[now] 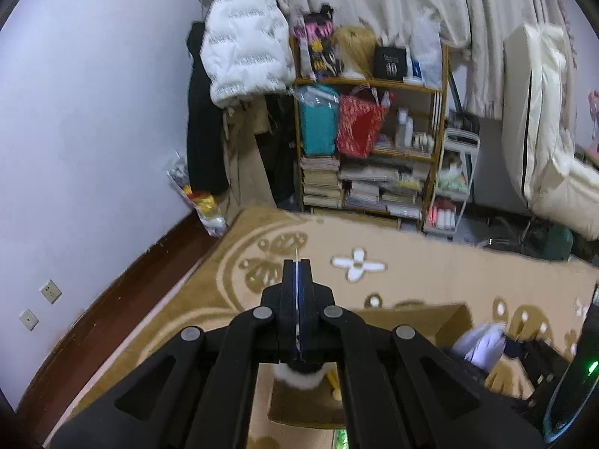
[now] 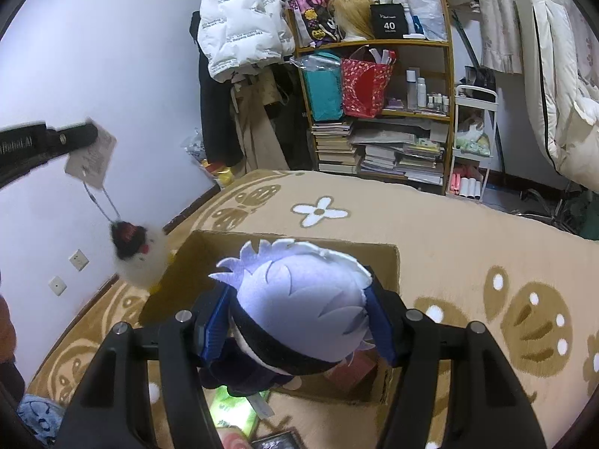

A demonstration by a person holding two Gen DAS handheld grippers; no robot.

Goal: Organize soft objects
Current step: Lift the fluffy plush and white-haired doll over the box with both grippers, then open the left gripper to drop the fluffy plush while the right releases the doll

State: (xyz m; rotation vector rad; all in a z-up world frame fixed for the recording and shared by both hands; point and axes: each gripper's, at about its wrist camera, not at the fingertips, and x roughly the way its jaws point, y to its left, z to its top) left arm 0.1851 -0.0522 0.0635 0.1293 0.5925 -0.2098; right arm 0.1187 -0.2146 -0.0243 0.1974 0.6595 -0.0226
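My right gripper (image 2: 297, 321) is shut on a plush doll (image 2: 299, 299) with a pale lilac-white head and dark body, held over an open cardboard box (image 2: 389, 262) on the carpet. My left gripper (image 1: 297, 273) is shut on a thin paper tag; in the right wrist view that tag (image 2: 91, 157) carries a cord with a small white fluffy toy (image 2: 136, 252) with black hair dangling below, left of the box. In the left wrist view the fluffy toy (image 1: 297, 378) shows under the fingers, and the box (image 1: 430, 318) and doll (image 1: 481, 342) lie lower right.
A tan patterned carpet (image 2: 468, 232) covers the floor. A wooden bookshelf (image 2: 374, 112) with books and bags and a white jacket (image 2: 239, 18) stand at the back. A green packet (image 2: 232, 411) and a blue soft item (image 2: 37, 417) lie near me.
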